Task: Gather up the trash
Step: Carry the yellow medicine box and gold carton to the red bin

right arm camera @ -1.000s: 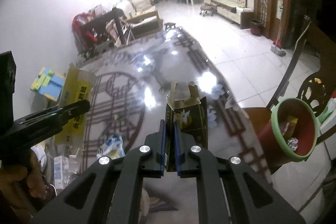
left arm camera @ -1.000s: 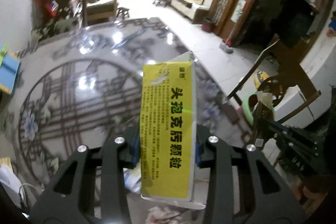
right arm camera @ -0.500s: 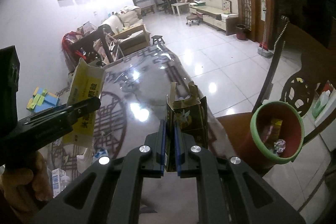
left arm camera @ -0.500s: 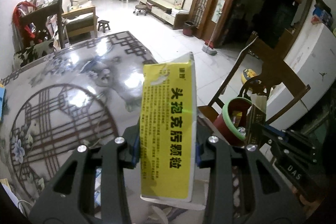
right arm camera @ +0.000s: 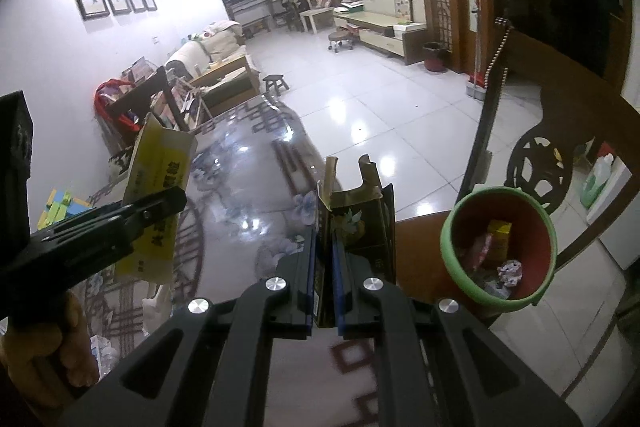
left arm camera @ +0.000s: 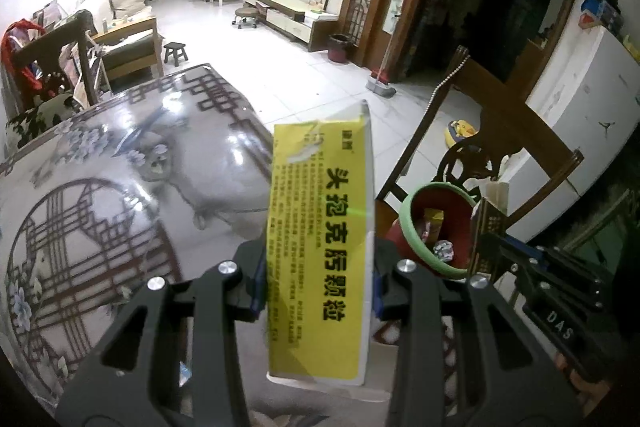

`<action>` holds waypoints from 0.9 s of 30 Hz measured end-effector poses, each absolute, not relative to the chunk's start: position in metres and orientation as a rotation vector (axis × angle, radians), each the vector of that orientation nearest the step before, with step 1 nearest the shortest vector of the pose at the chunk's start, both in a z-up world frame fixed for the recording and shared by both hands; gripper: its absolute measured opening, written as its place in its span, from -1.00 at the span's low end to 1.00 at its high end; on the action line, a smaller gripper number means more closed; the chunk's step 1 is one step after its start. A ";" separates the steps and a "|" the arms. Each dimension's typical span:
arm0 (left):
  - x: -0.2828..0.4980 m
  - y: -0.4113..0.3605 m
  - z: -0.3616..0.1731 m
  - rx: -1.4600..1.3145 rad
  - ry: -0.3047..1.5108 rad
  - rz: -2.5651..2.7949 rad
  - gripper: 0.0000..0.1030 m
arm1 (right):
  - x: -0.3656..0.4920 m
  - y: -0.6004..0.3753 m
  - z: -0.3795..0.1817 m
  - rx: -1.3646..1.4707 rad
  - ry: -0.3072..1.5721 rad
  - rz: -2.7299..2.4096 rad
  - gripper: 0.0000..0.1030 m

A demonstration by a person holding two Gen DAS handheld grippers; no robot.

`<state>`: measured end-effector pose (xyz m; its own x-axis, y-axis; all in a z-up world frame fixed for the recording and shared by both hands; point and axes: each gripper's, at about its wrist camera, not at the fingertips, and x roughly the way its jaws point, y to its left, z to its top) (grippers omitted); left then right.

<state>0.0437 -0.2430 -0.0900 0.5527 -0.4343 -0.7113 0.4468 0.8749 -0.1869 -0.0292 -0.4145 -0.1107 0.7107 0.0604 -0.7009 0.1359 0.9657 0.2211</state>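
My left gripper (left arm camera: 316, 283) is shut on a yellow medicine box (left arm camera: 320, 243) with black print, held upright above the table. It also shows in the right wrist view (right arm camera: 156, 203). My right gripper (right arm camera: 325, 267) is shut on a dark opened carton (right arm camera: 356, 223) with gold flaps. That carton shows in the left wrist view (left arm camera: 486, 235) beside the bin. A red bin with a green rim (right arm camera: 500, 247) sits on a chair seat to the right, with wrappers and crumpled paper inside. It also shows in the left wrist view (left arm camera: 430, 227), right of the yellow box.
A glossy patterned table (left arm camera: 100, 195) lies below both grippers. Loose packets lie on it at the lower left (right arm camera: 100, 347). A dark wooden chair (left arm camera: 516, 139) stands behind the bin. White tiled floor stretches beyond.
Both grippers have swung right and lifted with their boxes. The bin has come further into the left wrist view and sits closer in the right wrist view.
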 end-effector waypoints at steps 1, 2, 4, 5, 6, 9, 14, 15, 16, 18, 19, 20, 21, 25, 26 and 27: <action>0.045 -0.247 -0.090 0.020 0.835 -0.524 -0.29 | -0.029 -0.419 -0.111 0.267 0.781 -0.048 -0.85; 0.046 -0.250 -0.090 0.023 0.834 -0.527 -0.29 | -0.029 -0.424 -0.111 0.270 0.780 -0.054 -0.85; 0.048 -0.260 -0.089 0.029 0.833 -0.533 -0.29 | -0.028 -0.433 -0.111 0.276 0.778 -0.065 -0.85; 0.049 -0.264 -0.089 0.034 0.832 -0.536 -0.29 | -0.027 -0.438 -0.111 0.280 0.777 -0.073 -0.85; 0.051 -0.271 -0.090 0.042 0.831 -0.541 -0.29 | -0.027 -0.445 -0.112 0.284 0.776 -0.081 -0.85; 0.055 -0.288 -0.091 0.060 0.835 -0.556 -0.29 | -0.026 -0.463 -0.114 0.297 0.774 -0.105 -0.85; 0.061 -0.323 -0.097 0.074 0.860 -0.610 -0.29 | -0.026 -0.499 -0.119 0.324 0.776 -0.162 -0.85; 0.062 -0.328 -0.098 0.072 0.867 -0.621 -0.29 | -0.027 -0.506 -0.120 0.328 0.776 -0.172 -0.85; 0.063 -0.335 -0.100 0.074 0.875 -0.632 -0.29 | -0.027 -0.510 -0.121 0.332 0.778 -0.180 -0.85; 0.066 -0.353 -0.107 0.086 0.893 -0.658 -0.29 | -0.028 -0.523 -0.123 0.336 0.779 -0.205 -0.85; 0.066 -0.360 -0.109 0.088 0.901 -0.667 -0.29 | -0.028 -0.532 -0.125 0.341 0.783 -0.217 -0.85; 0.067 -0.367 -0.112 0.089 0.910 -0.679 -0.29 | -0.029 -0.538 -0.127 0.345 0.787 -0.226 -0.85; 0.068 -0.376 -0.115 0.093 0.918 -0.694 -0.29 | -0.029 -0.543 -0.128 0.348 0.790 -0.232 -0.85; 0.069 -0.410 -0.124 0.117 0.937 -0.746 -0.29 | -0.029 -0.572 -0.137 0.378 0.799 -0.269 -0.85; 0.070 -0.418 -0.126 0.125 0.940 -0.758 -0.29 | -0.029 -0.579 -0.139 0.388 0.800 -0.276 -0.85; 0.071 -0.428 -0.128 0.135 0.944 -0.770 -0.29 | -0.029 -0.584 -0.140 0.396 0.800 -0.281 -0.85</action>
<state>0.0707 -0.4279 -0.1282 0.3460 -0.5352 -0.7706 0.6475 0.7306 -0.2168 -0.0289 -0.5841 -0.1398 0.6662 -0.0944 -0.7398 0.3886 0.8906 0.2362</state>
